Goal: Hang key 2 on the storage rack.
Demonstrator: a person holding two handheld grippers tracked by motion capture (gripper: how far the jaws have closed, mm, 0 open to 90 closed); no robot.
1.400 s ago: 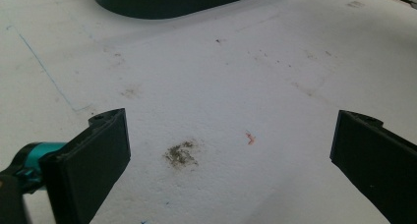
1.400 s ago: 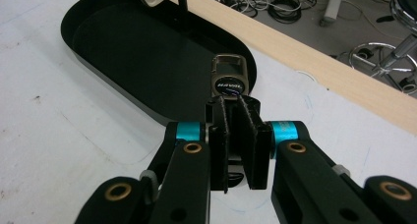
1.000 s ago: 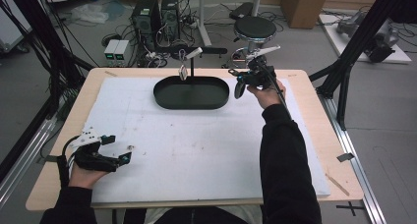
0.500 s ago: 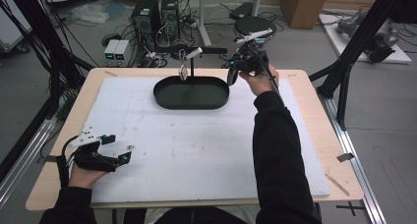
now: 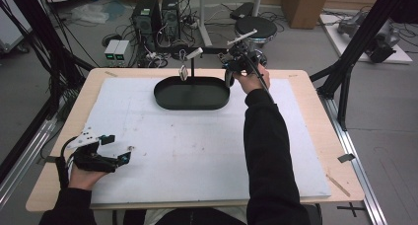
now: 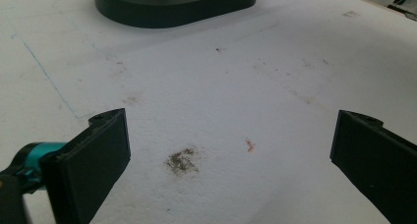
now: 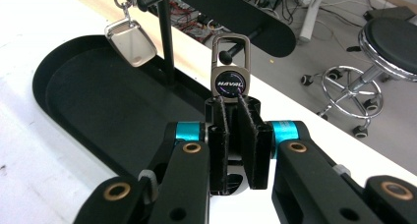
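Right gripper (image 7: 230, 135) at twelve o'clock of desk (image 5: 305, 151), fingers clamped on a metal key fob (image 7: 230, 79), loop at stand peg. Small, stiff, light, probably slippery; best pinched low on its flat body. Two fobs counted, second (image 7: 131, 42) hanging over black tray (image 5: 167, 94). Left gripper (image 5: 109, 148) at seven o'clock, fingers wide apart, empty.

I read even, bright overhead light with soft shadows beside the black tray (image 5: 191, 97), mild glare on the keychain tag (image 7: 229, 81), and both gripper views slightly soft.
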